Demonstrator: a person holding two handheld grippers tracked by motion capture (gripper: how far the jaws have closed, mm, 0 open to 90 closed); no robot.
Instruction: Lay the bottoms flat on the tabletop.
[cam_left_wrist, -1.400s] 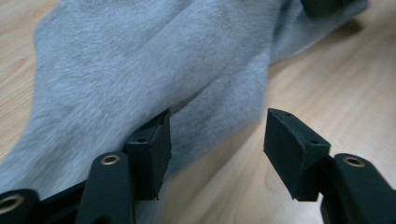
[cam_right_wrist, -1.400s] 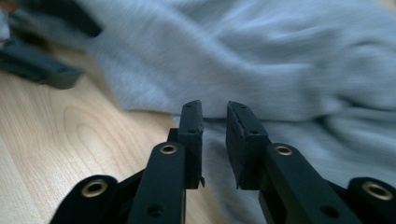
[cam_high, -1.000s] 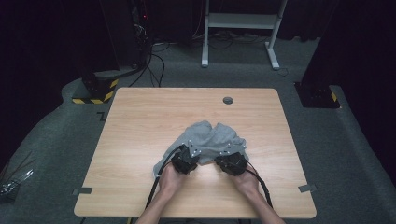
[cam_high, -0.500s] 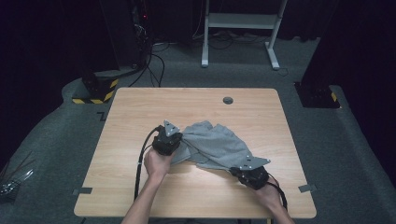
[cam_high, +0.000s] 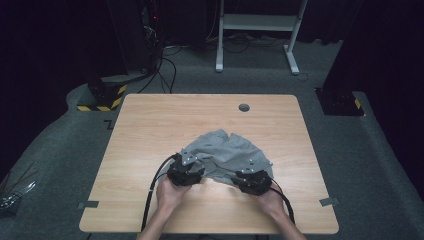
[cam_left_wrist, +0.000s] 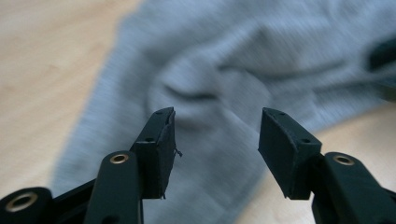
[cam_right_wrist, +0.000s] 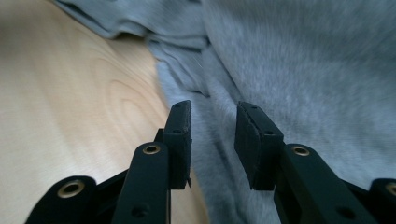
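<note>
Both my left gripper (cam_high: 192, 161) and right gripper (cam_high: 248, 176) have just been opening, empty, cloth (cam_high: 227, 150) at twelve o'clock.

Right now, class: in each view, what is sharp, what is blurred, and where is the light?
High view: wooden table evenly lit, surroundings dark. Left gripper view: open jaws sharp, grey cloth blurred. Right gripper view: jaws crisp, cloth soft, wood grain softening toward the edges.

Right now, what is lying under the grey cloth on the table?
The grey cloth lies crumpled directly on the wooden table; bare wood shows all around it. Whether anything small sits beneath its folds cannot be seen, since the fabric covers that spot.
</note>
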